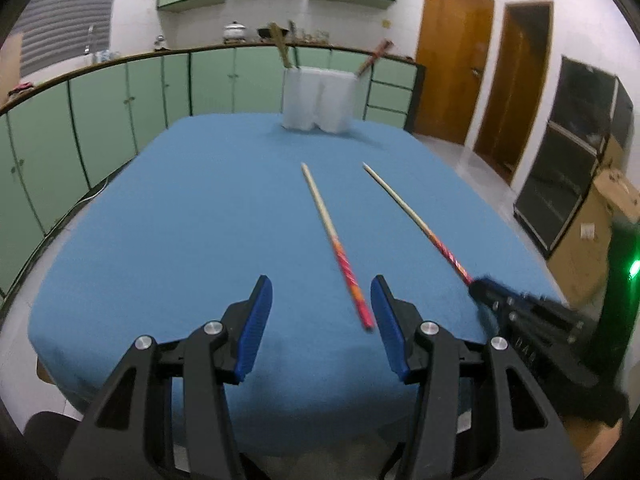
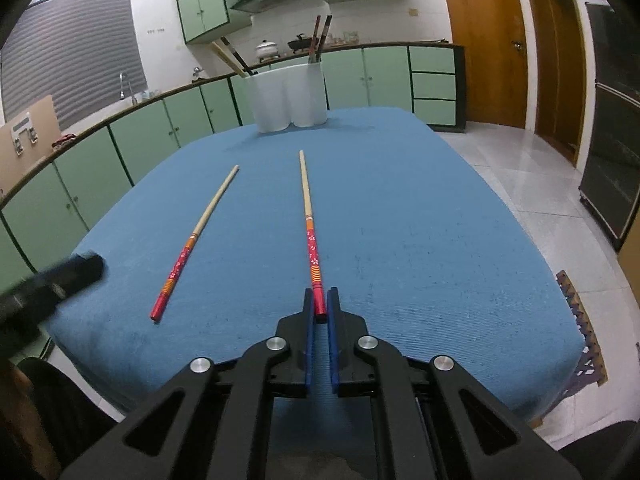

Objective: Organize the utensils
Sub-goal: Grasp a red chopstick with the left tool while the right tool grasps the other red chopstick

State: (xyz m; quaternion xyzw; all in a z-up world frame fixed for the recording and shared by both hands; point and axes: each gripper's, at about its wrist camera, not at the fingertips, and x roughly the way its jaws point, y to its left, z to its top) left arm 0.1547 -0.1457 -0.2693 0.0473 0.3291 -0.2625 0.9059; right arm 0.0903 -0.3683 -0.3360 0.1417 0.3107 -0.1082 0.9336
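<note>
Blue cloth: a blue tablecloth (image 2: 420, 240) covers the table; two chopsticks lie on it with red patterned handles toward the grippers and pale tips toward the far end.
Holder: a white two-lobed utensil holder (image 2: 289, 96) stands at the far edge of the cloth, well apart from the chopsticks, with other sticks already leaning out of it.
Right chopstick: the right chopstick (image 2: 308, 216) has its red end between the blue pads of the right gripper (image 2: 321, 304); the rest appears to rest on the cloth, though whether it is lifted at all cannot be told.
Right tool: jaws narrow, closed on the very end of the handle.
Left chopstick: the left chopstick (image 1: 336, 244) lies free on the cloth, its red end just ahead of the left gripper (image 1: 321, 292), close to the right-hand pad.
Left tool: jaws wide apart, holding nothing.
Risk, right side: the grip sits at the extreme end, so the long stick would likely droop or swing when raised, and could slip out; a wavering tip could miss the holder's mouth or knock the sticks already inside.
Risk, left side: the chopstick lies off-centre in the open jaws, so closing here could nudge or roll it instead of trapping it.
Pose, right: low and nearly level with the table, pointing straight along the stick toward the holder.
Pose, left: raised somewhat above the near end of the cloth, pointing forward; the view is blurred.
</note>
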